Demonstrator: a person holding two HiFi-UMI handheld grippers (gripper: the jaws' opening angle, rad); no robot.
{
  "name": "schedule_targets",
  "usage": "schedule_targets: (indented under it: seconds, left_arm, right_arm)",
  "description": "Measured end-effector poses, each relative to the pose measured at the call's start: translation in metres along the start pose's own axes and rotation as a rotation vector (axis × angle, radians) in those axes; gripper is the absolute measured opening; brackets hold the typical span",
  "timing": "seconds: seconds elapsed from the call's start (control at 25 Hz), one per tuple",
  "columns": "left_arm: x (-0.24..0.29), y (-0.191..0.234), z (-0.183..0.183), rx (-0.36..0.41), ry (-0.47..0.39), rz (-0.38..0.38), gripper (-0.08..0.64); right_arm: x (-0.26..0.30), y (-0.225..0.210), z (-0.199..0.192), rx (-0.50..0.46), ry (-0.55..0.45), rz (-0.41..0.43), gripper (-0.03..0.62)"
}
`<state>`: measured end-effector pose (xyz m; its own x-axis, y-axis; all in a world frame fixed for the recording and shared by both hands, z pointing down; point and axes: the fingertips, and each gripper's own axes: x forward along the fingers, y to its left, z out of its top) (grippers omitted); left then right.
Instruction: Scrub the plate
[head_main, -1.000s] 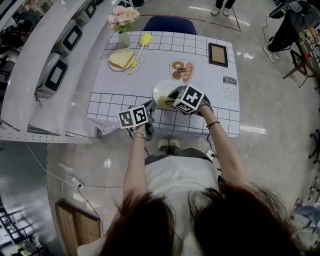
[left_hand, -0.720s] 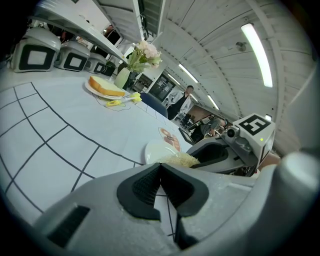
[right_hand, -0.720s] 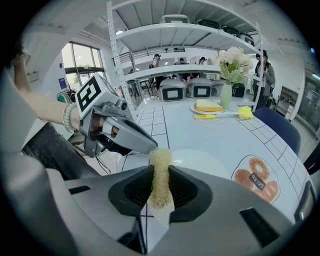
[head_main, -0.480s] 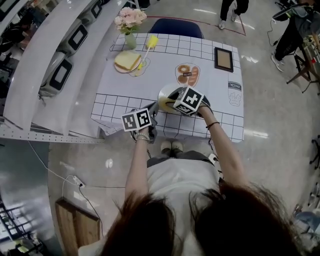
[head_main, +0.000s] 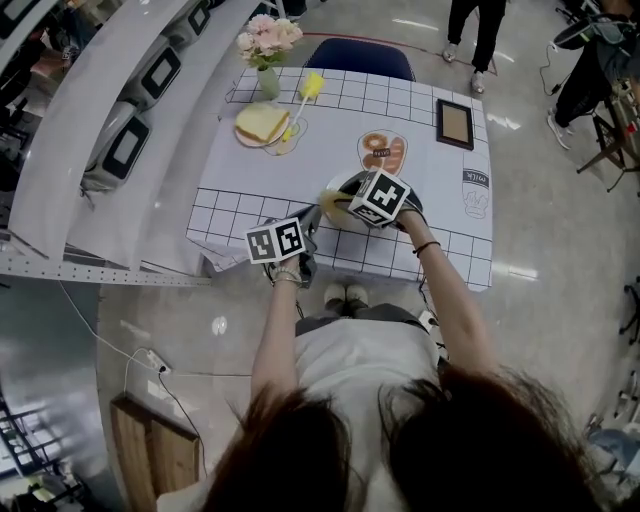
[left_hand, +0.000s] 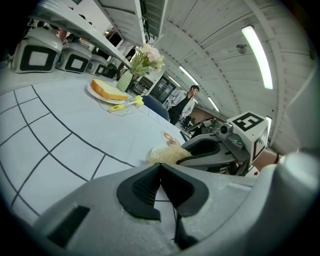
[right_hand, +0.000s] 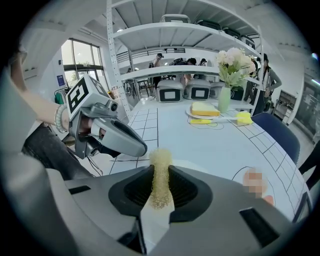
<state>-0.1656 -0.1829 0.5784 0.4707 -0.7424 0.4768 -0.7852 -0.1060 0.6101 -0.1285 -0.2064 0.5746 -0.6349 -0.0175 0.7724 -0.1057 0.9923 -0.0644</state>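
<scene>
A pale plate (head_main: 337, 184) lies near the front edge of the grid-patterned table (head_main: 250, 190), mostly hidden under my right gripper. My right gripper (head_main: 340, 202) (right_hand: 160, 167) is shut on a yellow mesh scrubber (right_hand: 160, 172) (left_hand: 167, 155), which rests on the plate. My left gripper (head_main: 305, 223) (left_hand: 160, 167) sits at the plate's near left edge. Its jaws are closed and appear to pinch the plate's rim. In the right gripper view, the left gripper (right_hand: 131, 145) lies just left of the scrubber.
At the table's far left are a plate with bread (head_main: 262, 124), a yellow brush (head_main: 310, 85) and a vase of flowers (head_main: 268, 80). A donut mat (head_main: 383, 152) and a picture frame (head_main: 455, 124) lie beyond. A blue chair (head_main: 360, 58) stands behind; shelving (head_main: 130, 150) runs along the left.
The right gripper with the scrubber has shifted slightly over the plate. The left gripper has stayed at the plate's edge. The head view has drifted a little.
</scene>
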Motion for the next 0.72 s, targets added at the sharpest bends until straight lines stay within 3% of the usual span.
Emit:
schedule_targets:
  seconds: [0.72]
  left_arm:
    - [0.006, 0.002, 0.009, 0.024, 0.016, -0.020, 0.011]
  right_arm:
    - [0.002, -0.031, 0.006, 0.035, -0.008, -0.068, 0.080]
